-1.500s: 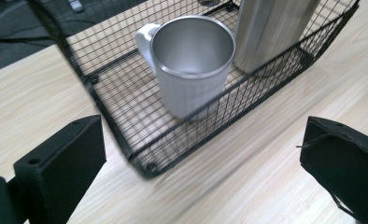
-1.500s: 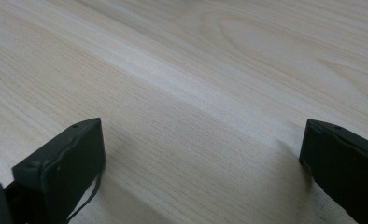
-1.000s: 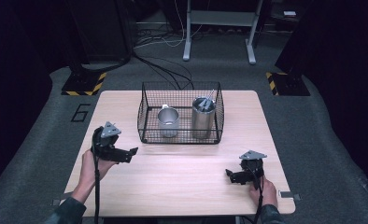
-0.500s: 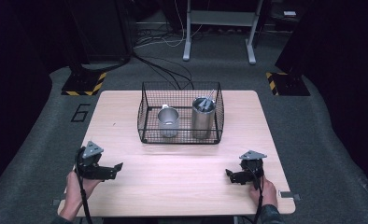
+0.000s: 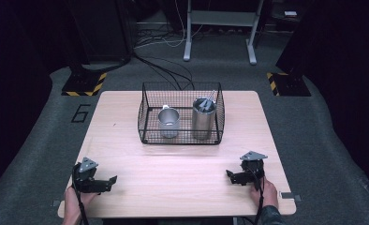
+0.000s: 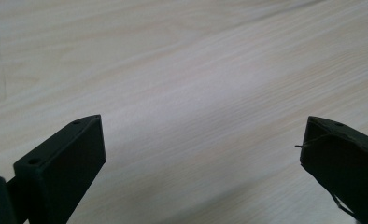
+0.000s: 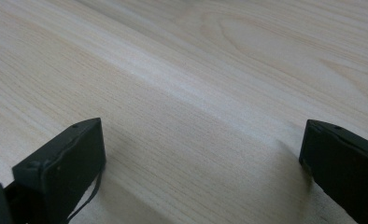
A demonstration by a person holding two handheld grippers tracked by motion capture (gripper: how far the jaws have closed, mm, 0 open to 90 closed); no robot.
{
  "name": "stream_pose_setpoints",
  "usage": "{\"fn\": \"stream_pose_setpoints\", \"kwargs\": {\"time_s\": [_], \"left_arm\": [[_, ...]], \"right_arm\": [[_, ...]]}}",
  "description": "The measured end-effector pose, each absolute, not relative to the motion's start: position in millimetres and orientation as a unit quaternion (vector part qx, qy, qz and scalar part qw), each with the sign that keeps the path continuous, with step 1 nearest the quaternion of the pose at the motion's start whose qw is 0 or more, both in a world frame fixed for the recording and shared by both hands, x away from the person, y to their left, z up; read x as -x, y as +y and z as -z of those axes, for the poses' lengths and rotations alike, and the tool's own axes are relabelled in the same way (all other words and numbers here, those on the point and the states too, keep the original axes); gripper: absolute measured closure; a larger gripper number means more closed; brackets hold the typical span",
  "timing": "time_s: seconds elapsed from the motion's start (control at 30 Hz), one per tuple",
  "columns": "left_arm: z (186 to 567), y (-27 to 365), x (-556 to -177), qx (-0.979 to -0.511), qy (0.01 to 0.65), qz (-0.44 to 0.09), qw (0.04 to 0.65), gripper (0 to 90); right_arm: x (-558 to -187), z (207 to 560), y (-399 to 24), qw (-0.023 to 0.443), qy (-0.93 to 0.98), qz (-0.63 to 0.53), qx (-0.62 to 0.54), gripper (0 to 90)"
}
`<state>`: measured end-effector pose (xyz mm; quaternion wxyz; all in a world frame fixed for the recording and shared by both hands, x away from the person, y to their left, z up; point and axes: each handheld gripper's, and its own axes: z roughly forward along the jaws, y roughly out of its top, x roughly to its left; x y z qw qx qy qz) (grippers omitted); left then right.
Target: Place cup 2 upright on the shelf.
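A black wire basket (image 5: 180,136) stands at the middle back of the wooden table (image 5: 126,126). Inside it are a metal mug (image 5: 168,123) on the left and a taller steel cup (image 5: 203,117) on the right with a utensil sticking out. My left gripper (image 5: 111,180) rests near the table's front left corner, open, jaws wide apart over bare wood (image 6: 196,116). My right gripper (image 5: 229,175) rests near the front right, also open with nothing between its jaws over bare wood (image 7: 201,121).
Beyond the table lie grey carpet, cables, a stand's metal legs (image 5: 220,33) and yellow-black striped bases (image 5: 83,84). A painted number 6 (image 5: 81,113) marks the floor at left. Bare tabletop stretches between the grippers and the basket.
My left gripper has come back from mid-table toward the front left corner and settled low at the table's edge. The right gripper has stayed put.
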<state>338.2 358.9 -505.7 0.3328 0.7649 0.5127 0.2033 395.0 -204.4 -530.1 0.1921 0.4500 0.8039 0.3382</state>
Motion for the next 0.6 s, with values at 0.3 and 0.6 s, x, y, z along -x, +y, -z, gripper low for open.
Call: {"fn": "stream_pose_setpoints", "kwargs": {"time_s": [0.3, 0.6], "left_arm": [[531.7, 363.6, -340.3, -0.753, 0.530, -0.224, 0.321, 0.2], [532.0, 365.0, -341.5, -0.755, 0.527, -0.226, 0.319, 0.1]], "right_arm": [[-395.0, 530.1, -204.4, 0.192, 0.804, -0.338, -0.450, 0.0], [-395.3, 530.1, -204.6, 0.192, 0.804, -0.338, -0.449, 0.0]]}}
